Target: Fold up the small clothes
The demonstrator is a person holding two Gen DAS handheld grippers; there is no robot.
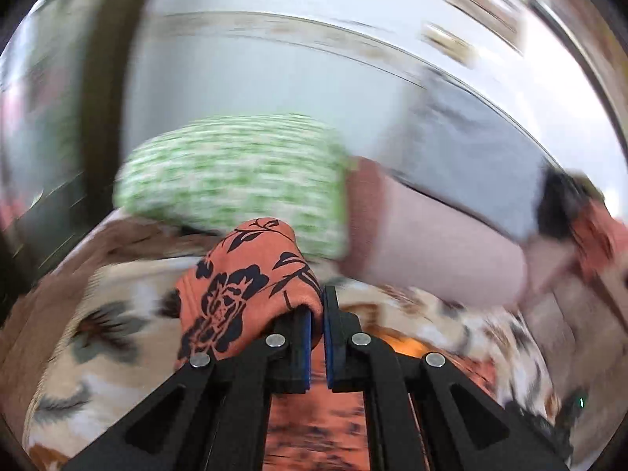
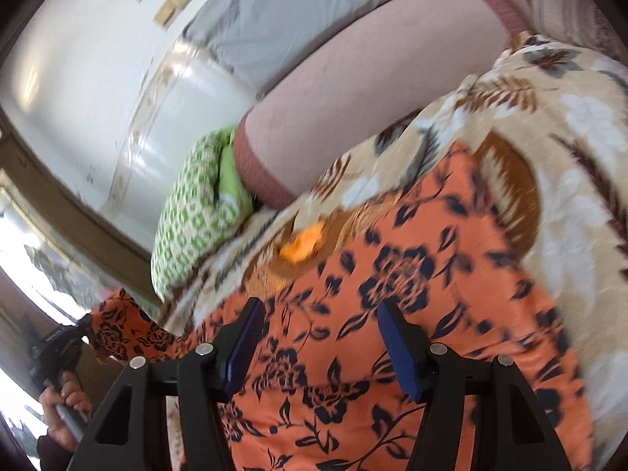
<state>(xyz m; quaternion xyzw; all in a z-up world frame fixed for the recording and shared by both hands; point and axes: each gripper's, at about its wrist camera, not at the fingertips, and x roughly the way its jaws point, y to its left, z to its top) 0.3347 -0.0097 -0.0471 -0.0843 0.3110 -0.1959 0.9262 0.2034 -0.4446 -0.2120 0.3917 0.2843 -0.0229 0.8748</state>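
Observation:
An orange cloth with black flowers (image 2: 431, 274) lies spread on the bed. In the left wrist view, a bunched corner of the cloth (image 1: 235, 274) is lifted off the bed, with my left gripper (image 1: 317, 308) shut on it. That view is blurred by motion. The right wrist view shows the left gripper (image 2: 59, 347) at the lower left, held by a hand (image 2: 66, 404), with the cloth's corner raised from it. My right gripper (image 2: 318, 314) hovers open over the spread part of the cloth, with nothing between its blue pads (image 2: 396, 353).
The bed has a beige floral bedspread (image 2: 569, 137). At its head lie a green-and-white patterned pillow (image 2: 188, 216), a pink pillow (image 2: 353, 98) and a grey one (image 2: 294, 11). A white wall (image 2: 98, 78) stands behind them.

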